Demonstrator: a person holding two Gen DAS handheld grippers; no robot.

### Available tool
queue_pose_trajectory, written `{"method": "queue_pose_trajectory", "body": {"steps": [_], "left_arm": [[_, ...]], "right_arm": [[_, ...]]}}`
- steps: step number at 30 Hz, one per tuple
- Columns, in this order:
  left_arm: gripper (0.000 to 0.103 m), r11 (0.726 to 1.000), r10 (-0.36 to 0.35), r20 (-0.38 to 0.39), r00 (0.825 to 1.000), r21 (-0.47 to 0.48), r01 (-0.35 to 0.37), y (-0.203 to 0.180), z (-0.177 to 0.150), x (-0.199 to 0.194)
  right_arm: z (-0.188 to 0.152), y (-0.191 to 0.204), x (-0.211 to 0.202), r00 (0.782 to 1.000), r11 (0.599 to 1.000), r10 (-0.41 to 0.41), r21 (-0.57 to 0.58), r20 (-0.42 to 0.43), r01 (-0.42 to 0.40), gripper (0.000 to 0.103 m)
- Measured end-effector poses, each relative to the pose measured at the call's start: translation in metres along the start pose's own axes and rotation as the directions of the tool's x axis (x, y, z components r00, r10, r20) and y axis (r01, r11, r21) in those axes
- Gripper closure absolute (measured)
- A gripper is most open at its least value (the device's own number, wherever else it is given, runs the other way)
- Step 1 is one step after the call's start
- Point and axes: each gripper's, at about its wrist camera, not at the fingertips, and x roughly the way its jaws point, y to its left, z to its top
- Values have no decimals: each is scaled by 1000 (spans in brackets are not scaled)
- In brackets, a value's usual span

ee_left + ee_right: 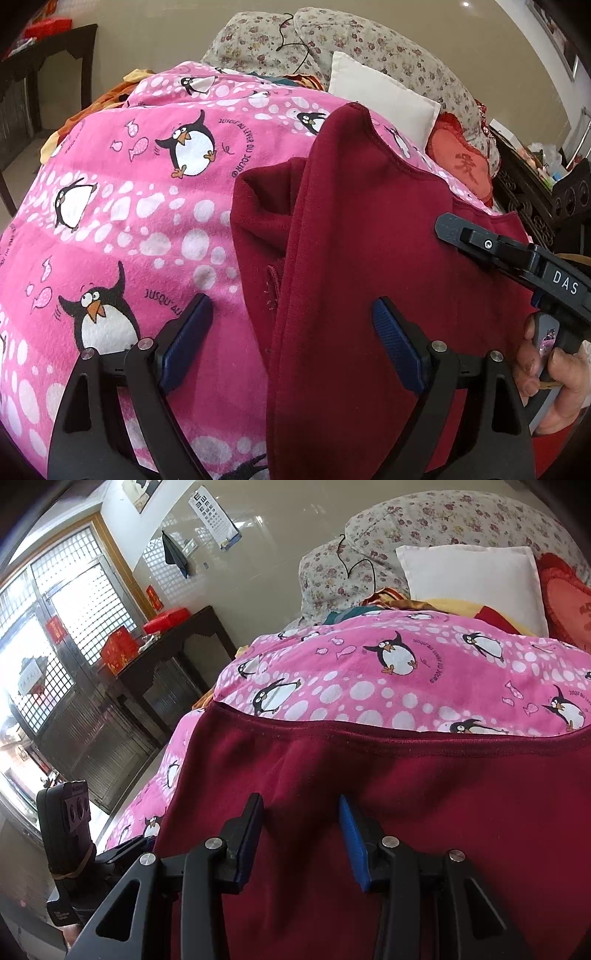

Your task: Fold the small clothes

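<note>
1. Dark red garment (369,229) lies on the pink penguin blanket (140,206) and fills the centre and right of the left wrist view; in the right wrist view the garment (406,794) covers the whole lower half of the frame.
2. One part of the garment is folded over, and its stitched hem runs from the upper middle of the left wrist frame down toward the right.
3. Left gripper (291,328) stands at the bottom of its frame with the jaws wide apart; the left blue pad is over the pink blanket, the right blue pad is over the red cloth, and nothing is held between them.
4. Right gripper (301,834) is at the bottom centre of its frame, jaws parted about halfway, above the red cloth; no cloth is pinched between the pads.
5. Right gripper (517,258) also shows at the right edge of the left wrist view, above the garment, with the person's hand (554,380) on its handle.
6. White pillow (472,587) and a floral cushion (461,520) lie in the upper right of the right wrist frame, behind the blanket.
7. Dark wooden table (177,657) with red boxes (118,653) stands at the left of that frame, near a barred door.
</note>
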Motion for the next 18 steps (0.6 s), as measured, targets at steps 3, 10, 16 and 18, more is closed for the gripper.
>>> {"method": "queue_pose_trajectory", "body": {"steps": [3,10,16,18], "left_arm": [[14,1000,-4,2,1000,1,4,0,-1,0],[9,999,-32,-27,999,8,32,-1,-1,0],[9,999,-54,-38,998,3,54,0,2,0],[9,998,-64,-36,997,3,64,0,2,-1]], "right_arm": [[1,-3,1,1000,1000,8,4,-2,-8,62],[2,-10,1,999,999,43,34,-6,-43,62],[2,-10,0,999,998,46,36,-9,-45,62],[2,-10,0,999,998,47,39,-10,-47,62]]}}
